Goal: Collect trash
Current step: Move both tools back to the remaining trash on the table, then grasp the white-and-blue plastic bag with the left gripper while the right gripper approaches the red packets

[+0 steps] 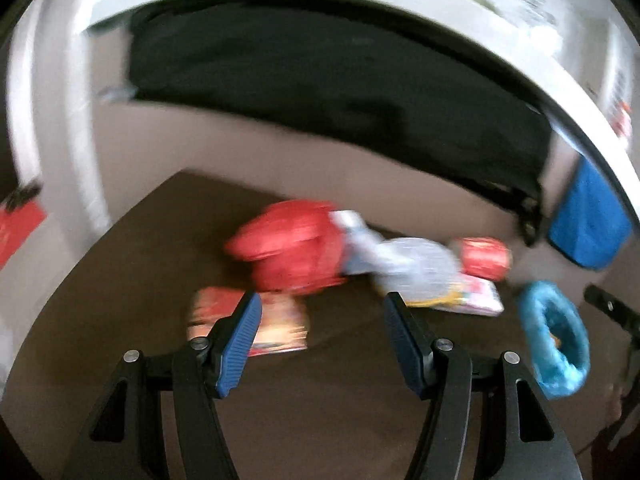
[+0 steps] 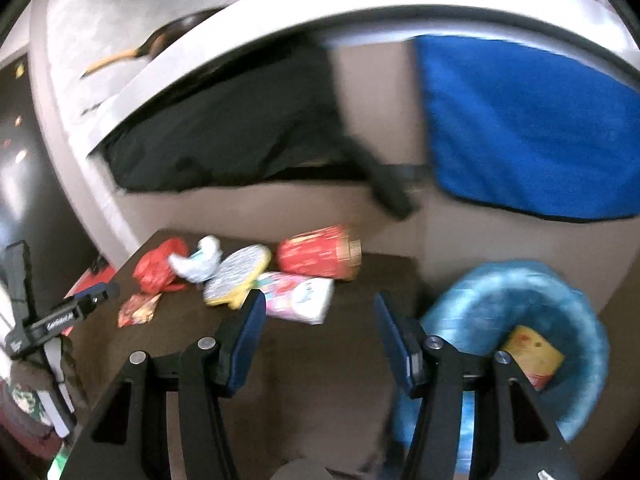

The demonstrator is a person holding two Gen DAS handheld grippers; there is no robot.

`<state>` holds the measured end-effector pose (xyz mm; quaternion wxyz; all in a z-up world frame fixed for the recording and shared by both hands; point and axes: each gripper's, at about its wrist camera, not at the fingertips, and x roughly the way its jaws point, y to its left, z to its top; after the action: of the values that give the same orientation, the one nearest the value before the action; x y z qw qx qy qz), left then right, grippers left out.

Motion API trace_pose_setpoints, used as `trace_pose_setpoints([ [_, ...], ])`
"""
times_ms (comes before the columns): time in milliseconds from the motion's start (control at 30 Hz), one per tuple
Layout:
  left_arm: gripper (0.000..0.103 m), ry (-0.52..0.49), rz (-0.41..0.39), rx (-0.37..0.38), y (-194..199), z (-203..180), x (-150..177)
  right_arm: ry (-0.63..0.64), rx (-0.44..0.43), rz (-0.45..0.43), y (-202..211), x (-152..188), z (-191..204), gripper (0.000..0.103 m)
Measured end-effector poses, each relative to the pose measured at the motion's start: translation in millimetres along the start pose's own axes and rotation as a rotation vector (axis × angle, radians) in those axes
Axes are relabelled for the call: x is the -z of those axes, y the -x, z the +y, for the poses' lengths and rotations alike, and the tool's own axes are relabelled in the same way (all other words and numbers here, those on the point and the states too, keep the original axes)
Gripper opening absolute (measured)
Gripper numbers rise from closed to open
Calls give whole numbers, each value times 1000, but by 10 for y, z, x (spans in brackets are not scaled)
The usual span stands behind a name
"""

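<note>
Left wrist view: both claws angled down over the bench.
Your left claw and right claw stood open, empty, above the wrappers.

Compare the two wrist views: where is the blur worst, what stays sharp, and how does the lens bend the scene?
Left wrist view: heavy motion smear on the red bag and flat packets, while the left gripper stays crisp; white ledge bows into an arc. Right wrist view: milder blur, red tube readable, right gripper sharp; black corners from the fisheye.
</note>
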<state>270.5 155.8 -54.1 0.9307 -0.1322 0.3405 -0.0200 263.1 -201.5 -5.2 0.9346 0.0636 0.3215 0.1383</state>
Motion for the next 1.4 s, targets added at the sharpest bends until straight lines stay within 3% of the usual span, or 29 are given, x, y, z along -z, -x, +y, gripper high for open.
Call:
trace_pose_setpoints([
  [100,63,77,26,-11,-63,428,23,49,-24,41,-201,2,287,54],
  [233,63,147,72,33,-197,765,-5,96,-51,81,-420,33,605,54],
  [400,63,149,17,20,-105,1018,-147,178,-151,153,-744,140,1097,54],
  [633,63,135,-12,-16,156,1354,-144,454,-390,302,-1354,333,2143,53],
  [867,63,231,-19,-23,349,1724,8,735,-464,310,-1815,537,2937,53],
  [1067,63,276,-37,-12,423,1830,104,839,-402,262,-2051,642,3116,53],
  [1233,63,293,-20,-1,384,1844,140,717,-420,316,-2284,448,3039,58],
  [1400,63,290,-3,9,360,1784,152,647,-397,327,-2333,349,2882,55],
])
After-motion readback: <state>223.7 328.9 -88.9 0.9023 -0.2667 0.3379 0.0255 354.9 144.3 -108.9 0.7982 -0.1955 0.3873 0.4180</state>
